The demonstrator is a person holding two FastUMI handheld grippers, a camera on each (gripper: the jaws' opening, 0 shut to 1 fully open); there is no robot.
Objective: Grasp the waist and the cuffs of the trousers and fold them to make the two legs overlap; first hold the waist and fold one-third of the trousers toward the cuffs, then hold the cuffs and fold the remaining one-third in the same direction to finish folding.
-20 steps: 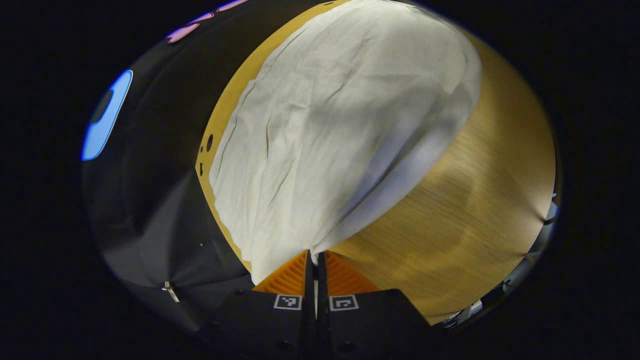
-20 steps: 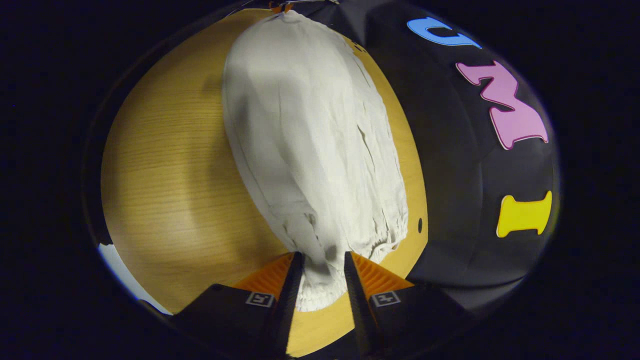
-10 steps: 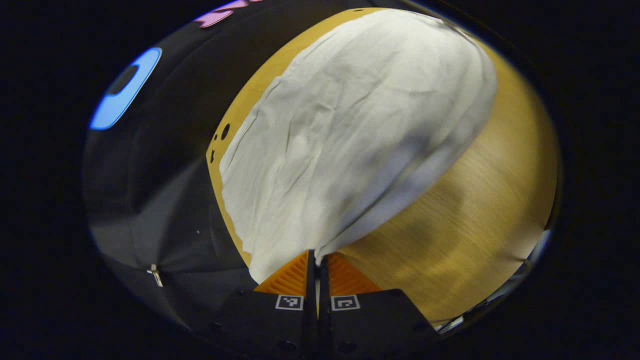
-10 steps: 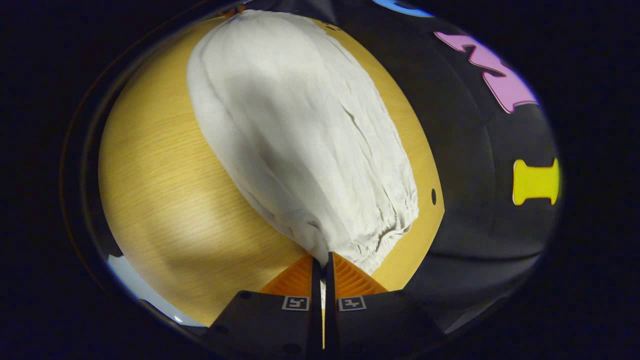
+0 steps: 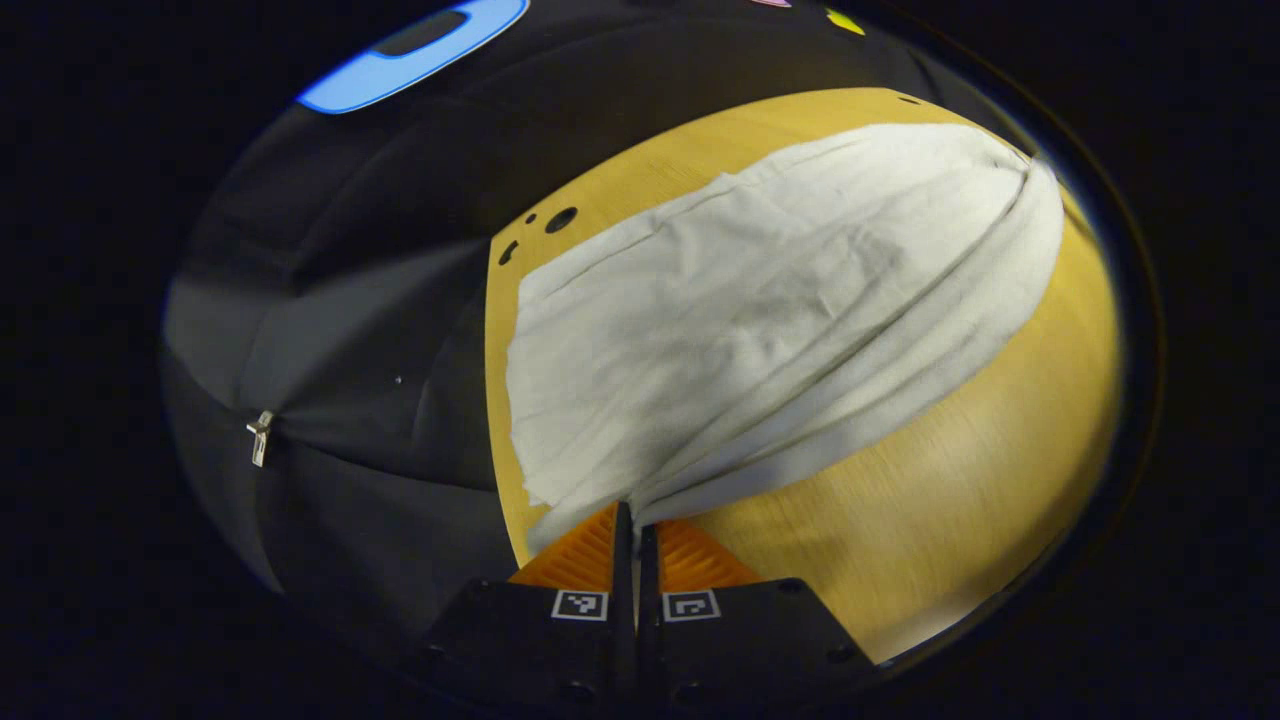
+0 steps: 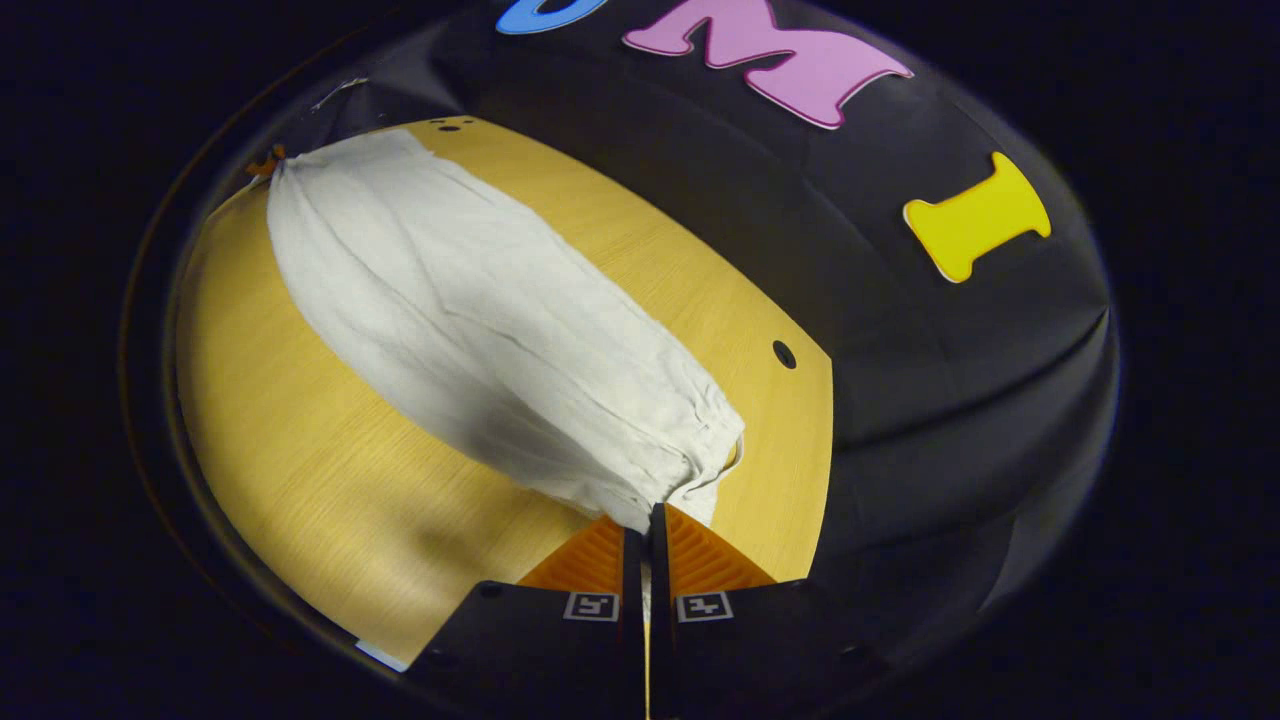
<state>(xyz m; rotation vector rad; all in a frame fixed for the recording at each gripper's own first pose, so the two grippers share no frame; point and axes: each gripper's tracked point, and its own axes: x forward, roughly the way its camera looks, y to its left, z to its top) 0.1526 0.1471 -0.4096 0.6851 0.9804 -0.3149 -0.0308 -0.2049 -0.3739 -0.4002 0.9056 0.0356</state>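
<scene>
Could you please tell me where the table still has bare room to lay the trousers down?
The widest bare strip of table runs between the trousers and the near edge. A narrower strip lies between trousers and booth wall. It is crowded where the left gripper and right gripper pinch the cloth.

Light wooden table [image 5: 950, 520] with small holes, black cloth wall [image 6: 900, 380] behind
</scene>
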